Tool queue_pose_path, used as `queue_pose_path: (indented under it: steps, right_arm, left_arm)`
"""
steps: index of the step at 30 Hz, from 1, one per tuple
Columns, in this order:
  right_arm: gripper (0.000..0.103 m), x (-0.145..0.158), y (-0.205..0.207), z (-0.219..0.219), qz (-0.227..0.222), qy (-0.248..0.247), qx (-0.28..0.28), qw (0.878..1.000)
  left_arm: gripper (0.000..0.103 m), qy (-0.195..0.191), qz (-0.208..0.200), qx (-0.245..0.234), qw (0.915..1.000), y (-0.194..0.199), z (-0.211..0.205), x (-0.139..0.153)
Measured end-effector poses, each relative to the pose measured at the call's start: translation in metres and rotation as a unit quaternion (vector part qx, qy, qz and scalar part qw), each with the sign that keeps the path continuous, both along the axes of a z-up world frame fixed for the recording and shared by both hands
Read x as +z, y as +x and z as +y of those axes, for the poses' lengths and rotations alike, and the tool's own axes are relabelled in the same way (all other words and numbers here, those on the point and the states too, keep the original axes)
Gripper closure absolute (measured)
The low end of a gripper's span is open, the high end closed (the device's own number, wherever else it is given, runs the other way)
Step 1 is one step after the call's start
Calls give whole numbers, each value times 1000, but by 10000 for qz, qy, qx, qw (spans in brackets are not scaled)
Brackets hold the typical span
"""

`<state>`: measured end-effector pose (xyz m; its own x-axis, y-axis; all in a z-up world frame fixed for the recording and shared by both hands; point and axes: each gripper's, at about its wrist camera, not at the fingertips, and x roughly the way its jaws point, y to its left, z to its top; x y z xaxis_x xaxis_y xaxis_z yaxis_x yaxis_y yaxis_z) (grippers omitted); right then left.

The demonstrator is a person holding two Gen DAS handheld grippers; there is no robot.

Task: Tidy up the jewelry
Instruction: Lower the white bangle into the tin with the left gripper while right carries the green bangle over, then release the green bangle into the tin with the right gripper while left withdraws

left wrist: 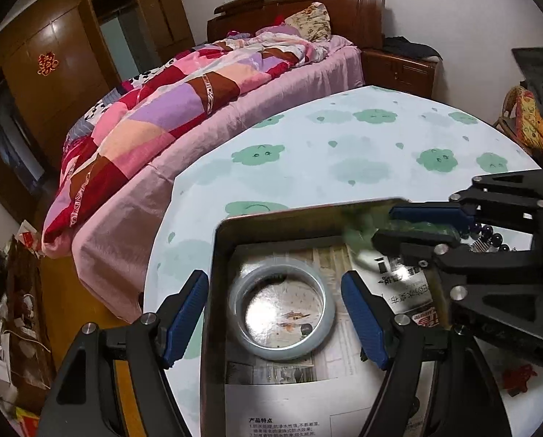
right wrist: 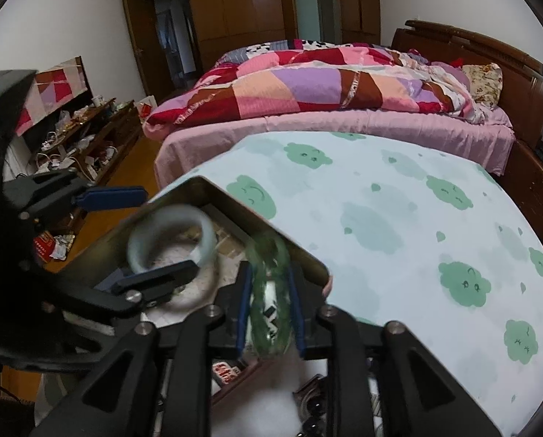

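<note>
The metal tray (left wrist: 220, 291) sits on the desk (left wrist: 344, 145), which is covered in a pale cloth printed with green clouds. The tray's left wall lies close to the desk's left edge, just inside it, and beyond that edge the wooden floor drops away toward the bed (left wrist: 206, 109). Past the tray's far rim the cloth runs bare to the desk's far edge.

A pale bangle (left wrist: 282, 309) lies flat on the printed paper lining the tray, near the tray's left wall but apart from it.

The left tongs (left wrist: 277, 322) are spread wide: one blue pad (left wrist: 184, 313) sits outside the tray's left wall and the other inside the tray, with the pale bangle between them and touched by neither.

The right tongs (right wrist: 269, 313) are closed on a green bangle (right wrist: 269, 291), gripping it edge-on over the tray's near right corner, just inside the rim. Motion blur smears the bangle's far end.

A string of dark beads (left wrist: 490, 238) shows behind the right tongs, beside the tray's right side; whether it rests on the desk I cannot tell.
</note>
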<state>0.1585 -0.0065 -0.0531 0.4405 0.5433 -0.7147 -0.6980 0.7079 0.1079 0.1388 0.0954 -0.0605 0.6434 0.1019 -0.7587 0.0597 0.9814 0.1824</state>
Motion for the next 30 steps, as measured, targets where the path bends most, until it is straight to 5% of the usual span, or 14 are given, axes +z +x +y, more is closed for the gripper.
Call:
queue_pose_path:
  steps: [5, 13, 23, 30]
  right_arm:
    - [75, -1, 1, -1, 10, 34, -30, 10000]
    - [48, 12, 1, -16, 5, 242, -127, 9996]
    - [42, 32, -15, -68, -239, 444, -599, 9969]
    - [42, 25, -38, -126, -199, 483, -1289, 9903]
  left_arm:
    - [28, 35, 59, 51, 10000, 2, 1, -4]
    - [27, -139, -308, 356, 9988, -9, 11, 8]
    - [27, -452, -946, 897, 9904, -64, 5, 26]
    - [28, -442, -1111, 612, 9909, -98, -35, 29]
